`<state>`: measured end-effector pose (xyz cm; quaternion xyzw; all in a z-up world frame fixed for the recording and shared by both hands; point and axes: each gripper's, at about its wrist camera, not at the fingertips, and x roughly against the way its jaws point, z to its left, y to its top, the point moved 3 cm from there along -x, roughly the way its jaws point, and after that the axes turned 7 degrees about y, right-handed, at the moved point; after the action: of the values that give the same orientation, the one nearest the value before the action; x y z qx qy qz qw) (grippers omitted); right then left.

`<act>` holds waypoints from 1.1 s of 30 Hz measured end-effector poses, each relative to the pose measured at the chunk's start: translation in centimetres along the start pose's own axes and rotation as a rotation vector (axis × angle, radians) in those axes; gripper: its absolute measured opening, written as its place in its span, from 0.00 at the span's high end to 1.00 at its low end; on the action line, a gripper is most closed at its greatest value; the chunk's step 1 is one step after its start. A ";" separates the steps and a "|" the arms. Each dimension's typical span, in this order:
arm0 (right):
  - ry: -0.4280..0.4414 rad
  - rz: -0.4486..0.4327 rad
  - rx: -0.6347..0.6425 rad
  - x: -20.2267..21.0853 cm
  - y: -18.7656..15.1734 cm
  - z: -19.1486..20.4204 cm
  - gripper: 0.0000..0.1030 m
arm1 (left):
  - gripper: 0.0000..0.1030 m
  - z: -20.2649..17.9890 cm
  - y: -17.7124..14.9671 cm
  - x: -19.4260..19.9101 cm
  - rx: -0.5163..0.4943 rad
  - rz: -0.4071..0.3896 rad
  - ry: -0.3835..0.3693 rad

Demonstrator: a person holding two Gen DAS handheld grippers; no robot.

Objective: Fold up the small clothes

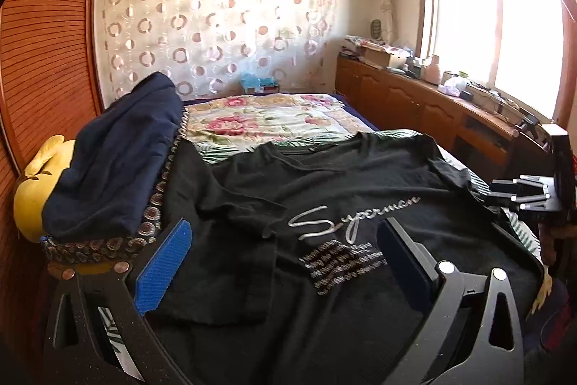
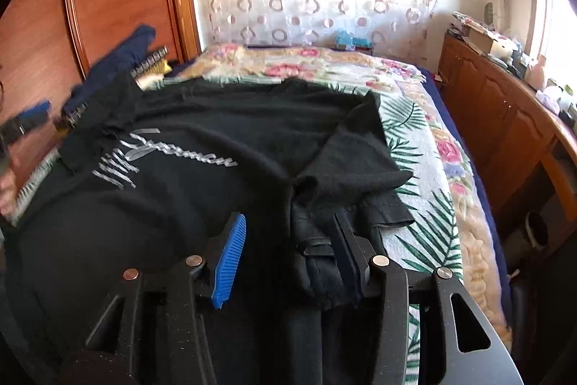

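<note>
A black T-shirt [image 1: 324, 183] with silver "Superman" script lies spread on the bed, its left side and sleeve folded in over the body. My left gripper [image 1: 285, 222] hovers over its lower part, jaws wide open, nothing between the blue pads [image 1: 162, 262]. In the right wrist view the shirt [image 2: 202, 139] has its right side and sleeve doubled inward. My right gripper [image 2: 288, 219] stands open over that fold. Bunched cloth lies between the jaws against the right finger [image 2: 348, 251], and the blue pad [image 2: 230, 258] is clear of it.
A navy garment [image 1: 115, 161] rests on a patterned stack beside a yellow plush toy [image 1: 32, 190] at the left. The floral bedspread [image 1: 267, 118] stretches behind the shirt. A cluttered wooden cabinet [image 1: 414, 96] runs along the right under the window. A wooden wardrobe [image 1: 47, 60] stands left.
</note>
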<state>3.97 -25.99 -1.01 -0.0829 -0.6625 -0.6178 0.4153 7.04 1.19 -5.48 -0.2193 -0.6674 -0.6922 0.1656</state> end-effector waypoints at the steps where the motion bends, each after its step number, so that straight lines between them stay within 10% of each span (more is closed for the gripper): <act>1: -0.011 -0.012 -0.007 0.1 0.5 -0.6 0.51 | 0.00 -0.3 0.0 0.1 -0.005 -0.002 -0.007; 21: -0.068 0.093 -0.145 -5.4 1.6 -7.9 0.52 | 0.00 -3.1 -1.6 -0.5 -0.055 0.042 -0.043; 27: -0.011 0.098 -0.112 -5.4 2.1 -7.4 0.90 | 0.00 -3.2 -1.8 -0.6 -0.058 0.053 -0.046; 33: -0.051 0.016 -0.053 -3.5 3.5 -6.6 0.97 | 0.00 -3.1 -1.8 -0.6 -0.055 0.053 -0.044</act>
<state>11.34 -29.70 -1.37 -0.1149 -0.6557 -0.6293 0.4011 6.32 -1.84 -7.37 -0.2566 -0.6456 -0.7005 0.1633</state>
